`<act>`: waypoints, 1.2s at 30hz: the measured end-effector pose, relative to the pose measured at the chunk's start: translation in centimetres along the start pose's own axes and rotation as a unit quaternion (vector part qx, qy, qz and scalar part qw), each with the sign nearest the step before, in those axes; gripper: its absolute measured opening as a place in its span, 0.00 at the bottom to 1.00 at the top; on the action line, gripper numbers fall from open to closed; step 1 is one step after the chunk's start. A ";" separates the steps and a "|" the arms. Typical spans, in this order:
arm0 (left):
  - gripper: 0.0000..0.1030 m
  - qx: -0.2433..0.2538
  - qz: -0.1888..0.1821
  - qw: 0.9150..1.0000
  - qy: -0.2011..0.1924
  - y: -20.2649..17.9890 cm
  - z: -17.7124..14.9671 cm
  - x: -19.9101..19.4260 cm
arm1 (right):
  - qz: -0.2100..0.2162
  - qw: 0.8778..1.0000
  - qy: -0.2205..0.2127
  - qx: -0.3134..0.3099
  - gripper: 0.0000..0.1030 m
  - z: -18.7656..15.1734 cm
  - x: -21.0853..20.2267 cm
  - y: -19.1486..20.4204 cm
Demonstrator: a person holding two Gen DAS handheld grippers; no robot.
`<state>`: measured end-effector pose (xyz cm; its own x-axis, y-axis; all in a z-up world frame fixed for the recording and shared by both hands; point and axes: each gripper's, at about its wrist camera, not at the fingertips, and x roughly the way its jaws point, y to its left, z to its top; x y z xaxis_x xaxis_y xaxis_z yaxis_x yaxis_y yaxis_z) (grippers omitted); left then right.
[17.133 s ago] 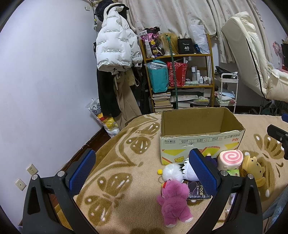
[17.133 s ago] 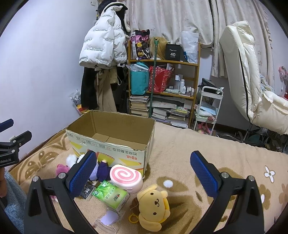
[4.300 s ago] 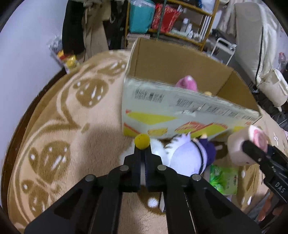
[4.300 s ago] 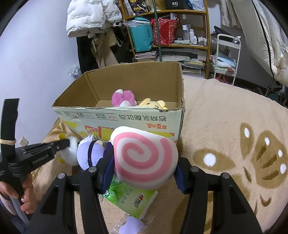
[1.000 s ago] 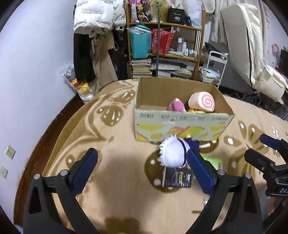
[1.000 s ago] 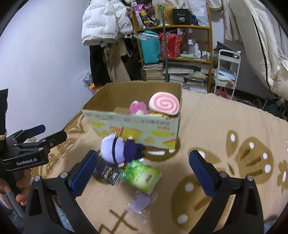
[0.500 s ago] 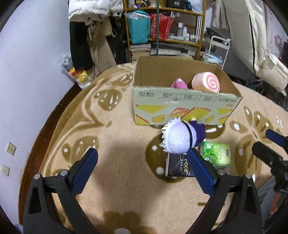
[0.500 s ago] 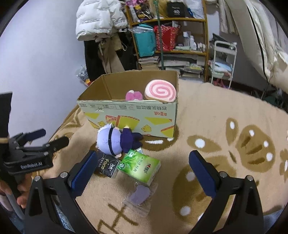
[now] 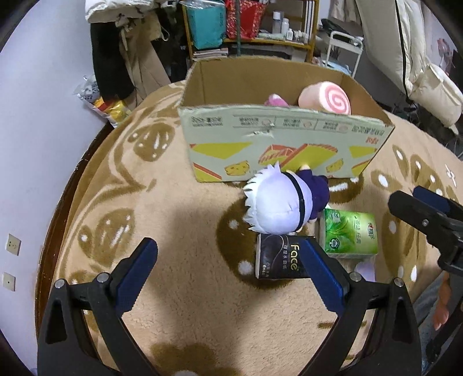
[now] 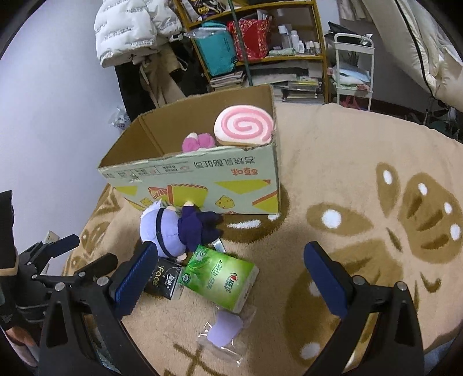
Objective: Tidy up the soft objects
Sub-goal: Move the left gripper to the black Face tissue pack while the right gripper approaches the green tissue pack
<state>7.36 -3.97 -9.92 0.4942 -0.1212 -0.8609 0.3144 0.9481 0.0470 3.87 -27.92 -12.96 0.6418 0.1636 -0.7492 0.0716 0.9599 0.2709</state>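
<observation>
A patterned beige blanket (image 9: 179, 219) carries a cardboard box (image 9: 277, 150), doll (image 9: 277, 208) and tissue packs (image 9: 350, 231).

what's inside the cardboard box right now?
In the cardboard box: a pink swirl roll cushion against the right end, with a pink plush beside it. The front wall hides the box floor and anything lower.

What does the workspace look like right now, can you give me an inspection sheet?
Surface: beige patterned blanket.
Job's things: pink swirl cushion and pink plush in the cardboard box; white-haired plush doll lies outside, against its front.
Clutter: green tissue pack, black tissue pack, clear purple packet.
Grippers: left gripper and right gripper open, empty.
Cables: nothing seen.
Surroundings: cluttered wooden shelf, hanging white jacket.
</observation>
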 end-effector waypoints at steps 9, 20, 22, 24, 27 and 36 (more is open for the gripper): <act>0.95 0.038 -0.009 0.999 0.022 -2.1 -0.1 1.7 | -0.002 1.000 0.025 -0.009 1.00 0.2 2.3 0.6; 0.95 0.064 -0.021 0.996 0.059 -3.8 -0.3 4.0 | -0.008 0.998 0.069 -0.010 1.00 -0.2 5.0 0.7; 0.95 0.069 -0.022 0.995 0.065 -4.1 -0.4 4.4 | -0.010 0.997 0.079 -0.009 1.00 -0.3 5.5 0.6; 0.95 0.074 -0.025 0.994 0.072 -4.4 -0.5 4.8 | -0.012 0.996 0.088 -0.005 1.00 -0.5 5.9 0.4; 0.95 0.080 -0.025 0.993 0.080 -4.7 -0.5 5.3 | -0.013 0.995 0.102 0.000 1.00 -0.7 6.5 0.2; 0.95 0.081 -0.027 0.992 0.098 -5.0 -0.6 6.4 | -0.018 0.993 0.120 -0.008 1.00 -1.2 7.8 0.6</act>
<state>8.53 -9.28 -15.97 0.3111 -0.0958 -0.9455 0.4693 0.8806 0.0652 7.98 -25.76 -19.38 0.4379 0.1778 -0.8813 0.0775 0.9691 0.2341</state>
